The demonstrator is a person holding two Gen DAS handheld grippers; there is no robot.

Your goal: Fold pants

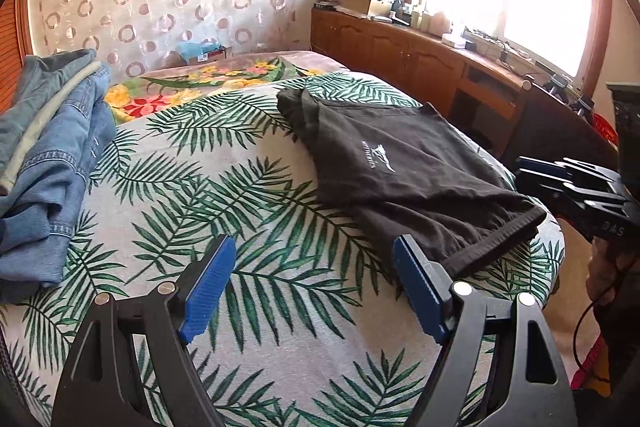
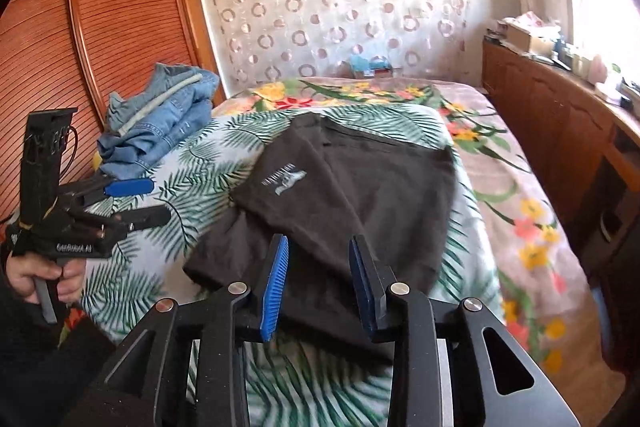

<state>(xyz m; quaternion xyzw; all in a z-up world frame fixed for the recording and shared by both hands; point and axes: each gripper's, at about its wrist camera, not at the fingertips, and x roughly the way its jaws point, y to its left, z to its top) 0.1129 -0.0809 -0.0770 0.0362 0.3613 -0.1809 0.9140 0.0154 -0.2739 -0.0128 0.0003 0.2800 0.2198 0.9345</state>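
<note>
Black pants [image 1: 404,163] with a small white logo lie folded on the palm-leaf cover [image 1: 248,211] of the bed; they also show in the right wrist view [image 2: 352,195]. My left gripper [image 1: 314,259] is open and empty, hovering over the cover just left of the pants' near hem. It also shows at the left of the right wrist view [image 2: 144,199]. My right gripper [image 2: 318,259] is open and empty, above the pants' near edge. It shows at the right edge of the left wrist view [image 1: 560,179].
A pile of blue jeans [image 1: 48,163] sits on the bed's left side, also in the right wrist view [image 2: 160,123]. A floral blanket [image 2: 520,187] covers the far and right part of the bed. A wooden cabinet [image 1: 420,55] with clutter runs under the window.
</note>
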